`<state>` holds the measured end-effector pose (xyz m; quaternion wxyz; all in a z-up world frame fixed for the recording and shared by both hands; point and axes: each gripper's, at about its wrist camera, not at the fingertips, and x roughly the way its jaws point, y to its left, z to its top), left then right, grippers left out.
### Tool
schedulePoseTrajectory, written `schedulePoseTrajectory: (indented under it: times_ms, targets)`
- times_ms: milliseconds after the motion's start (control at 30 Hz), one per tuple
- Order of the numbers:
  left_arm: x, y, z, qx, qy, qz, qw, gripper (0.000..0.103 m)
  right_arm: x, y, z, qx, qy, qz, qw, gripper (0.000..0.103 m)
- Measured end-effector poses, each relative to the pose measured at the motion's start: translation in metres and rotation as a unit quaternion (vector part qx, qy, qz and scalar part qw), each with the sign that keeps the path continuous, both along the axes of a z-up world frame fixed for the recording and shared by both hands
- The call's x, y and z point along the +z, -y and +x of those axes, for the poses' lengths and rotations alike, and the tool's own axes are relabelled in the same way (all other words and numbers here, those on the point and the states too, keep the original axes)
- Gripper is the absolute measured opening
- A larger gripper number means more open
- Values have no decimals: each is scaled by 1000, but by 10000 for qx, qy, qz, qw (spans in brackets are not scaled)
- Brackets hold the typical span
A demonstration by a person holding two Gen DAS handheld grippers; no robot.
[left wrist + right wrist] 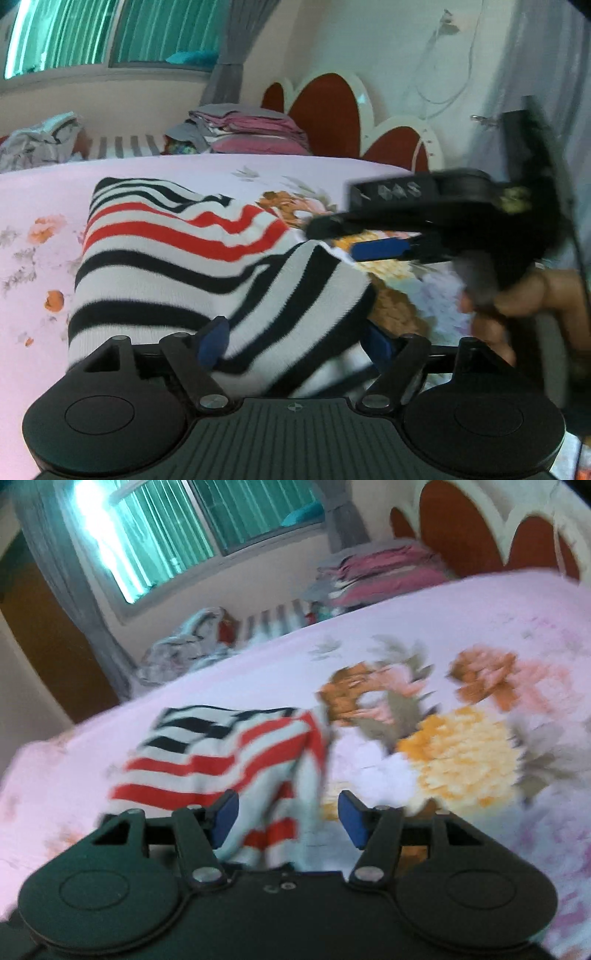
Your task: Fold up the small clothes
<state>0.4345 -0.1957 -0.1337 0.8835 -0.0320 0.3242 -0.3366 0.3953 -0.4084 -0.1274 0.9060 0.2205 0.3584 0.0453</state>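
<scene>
Looking along the left gripper (295, 341), the left wrist view shows its blue-padded fingers spread wide, with a striped knit garment (184, 266) bunched between them; whether the pads touch the cloth cannot be told. The garment is soft ribbed knit, white with black bands and a red-banded section, lying rumpled on the pink floral bedsheet (44, 192) from centre toward 9 o'clock. Only this view shows the right gripper (341, 240) from outside, at 3 o'clock: a black body with a blue finger, tips just beside the garment's right edge, its opening narrow. A hand (524, 295) grips it.

The right wrist view, blurred, shows the right gripper's (288, 814) fingers moderately apart, the garment's (221, 760) red-striped folds lying between them toward 7 o'clock. Large printed orange and yellow blossoms (461, 760) fill 3 o'clock. A stack of folded pink linens (384, 572) sits at 1 o'clock before a scalloped red-and-white headboard (480, 528).
</scene>
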Motion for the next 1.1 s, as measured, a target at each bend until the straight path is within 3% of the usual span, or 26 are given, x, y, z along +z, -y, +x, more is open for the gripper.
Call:
schedulePoseTrajectory:
  times_ms: [133, 233, 267, 300, 400, 500, 567, 667, 833, 967, 1100]
  targets:
    - [1, -38, -15, 340, -18, -256, 9991, 77, -14, -5, 10, 301, -427, 876, 9948, 72]
    - [6, -63, -19, 702, 115, -283, 9971, 77, -27, -14, 18, 383, -825, 987, 9910, 72]
    - [5, -70, -17, 807, 128, -266, 9963, 77, -30, -16, 20, 380, -851, 1019, 9904, 68]
    - [5, -79, -15, 937, 125, -229, 9953, 77, -31, -20, 22, 387, -866, 1055, 9899, 57]
    - [-5, -95, -5, 1240, -20, -190, 9921, 77, -33, -28, 28, 348, -839, 864, 9921, 36]
    - [-14, -99, 3, 1469, -95, -66, 9891, 77, -26, -39, 30, 429, -585, 399, 9966, 26]
    - [-17, -95, 4, 1485, -65, -38, 9889, 77, -10, -44, 22, 539, -134, -159, 9983, 23]
    - [-22, -84, 7, 1346, -119, -87, 9908, 77, 5, -36, 12, 490, 211, -465, 9975, 23]
    - [-41, -65, 18, 1242, -410, 47, 9914, 77, -29, -19, 3, 294, -334, -194, 9988, 22]
    - [-47, -65, 21, 1294, -491, 109, 9903, 78, -28, -18, 0, 268, -355, -164, 9989, 24]
    - [-50, -68, 26, 1354, -718, 28, 9882, 78, -16, -14, -12, 214, -361, -36, 9991, 35]
